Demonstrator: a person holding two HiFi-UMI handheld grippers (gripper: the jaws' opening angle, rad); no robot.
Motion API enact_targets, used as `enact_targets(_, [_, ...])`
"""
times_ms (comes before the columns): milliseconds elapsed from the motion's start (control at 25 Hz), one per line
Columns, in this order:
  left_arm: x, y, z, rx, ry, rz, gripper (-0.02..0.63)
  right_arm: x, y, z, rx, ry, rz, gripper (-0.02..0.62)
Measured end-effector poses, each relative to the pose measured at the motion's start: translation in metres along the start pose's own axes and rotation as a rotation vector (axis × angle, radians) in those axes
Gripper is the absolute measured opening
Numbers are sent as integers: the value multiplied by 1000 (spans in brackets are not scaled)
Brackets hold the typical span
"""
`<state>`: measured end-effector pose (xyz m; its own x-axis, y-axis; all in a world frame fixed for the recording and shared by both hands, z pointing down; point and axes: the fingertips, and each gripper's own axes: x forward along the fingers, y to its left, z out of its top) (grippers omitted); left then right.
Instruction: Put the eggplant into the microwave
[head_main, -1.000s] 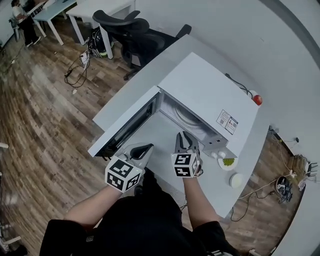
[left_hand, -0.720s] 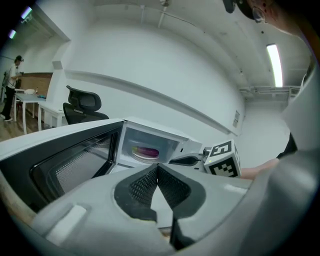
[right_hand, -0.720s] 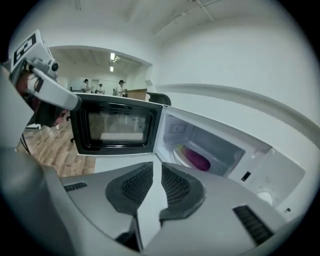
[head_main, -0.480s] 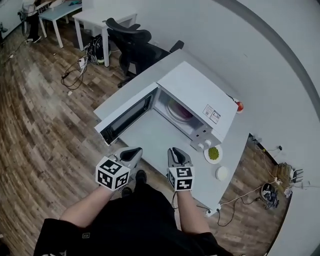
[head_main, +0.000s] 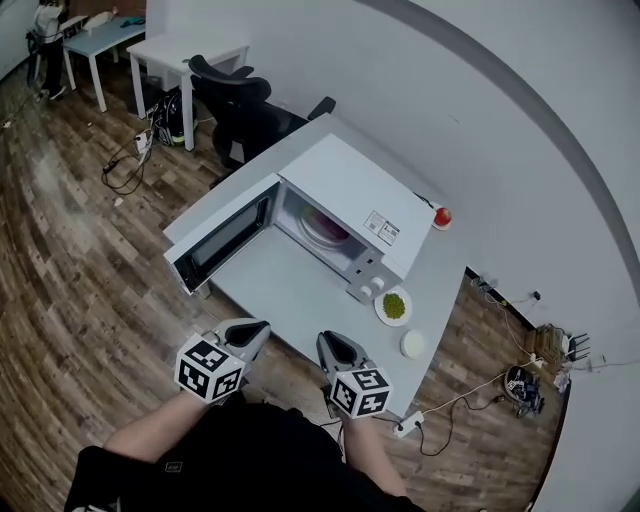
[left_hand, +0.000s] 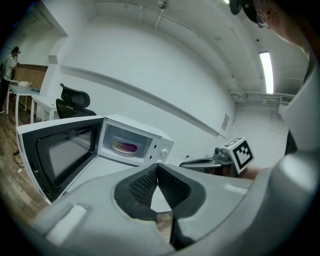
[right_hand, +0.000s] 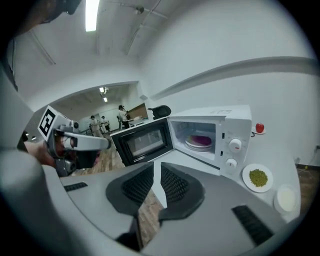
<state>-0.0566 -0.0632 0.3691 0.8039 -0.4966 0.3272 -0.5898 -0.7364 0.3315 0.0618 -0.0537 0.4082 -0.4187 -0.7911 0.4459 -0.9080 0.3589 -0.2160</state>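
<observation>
The white microwave (head_main: 345, 195) stands on the grey table (head_main: 280, 290) with its door (head_main: 222, 238) swung wide to the left. Inside, a purple eggplant (right_hand: 201, 139) lies on a plate; the left gripper view shows the eggplant (left_hand: 127, 147) too. Both grippers hang off the table's near edge, well short of the oven. My left gripper (head_main: 255, 328) has its pads touching at the tips (left_hand: 157, 167) and holds nothing. My right gripper (head_main: 330, 342) keeps a narrow slit between its pads (right_hand: 156, 170); its jaws have just closed a little further, with nothing between them.
Right of the microwave sit a plate of green beans (head_main: 394, 306), a small white dish (head_main: 412, 344) and a red apple (head_main: 441, 216) by the wall. A black office chair (head_main: 235, 95) stands behind the table. Cables (head_main: 125, 160) trail on the wooden floor.
Both grippers have drawn back from just in front of the microwave to beyond the table's near edge. The eggplant has stayed on its plate inside the oven.
</observation>
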Motion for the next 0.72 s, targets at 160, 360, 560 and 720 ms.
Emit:
enact_targets(160, [16,-38,6,13,-13,-19,8,-50,1,15,21,-71,53,51])
enact_targets(360, [32,-91,6,31,-35,-13,8,-114,-15,22,12,-138,81,41])
enact_targets(560, [46,-128,8,27,-54,11,8,-157,-23,15,45,-179,153,23])
enact_targets(720, [48,-151,15,66,-78,27,8,-177,-24,13,69,-204,208,15])
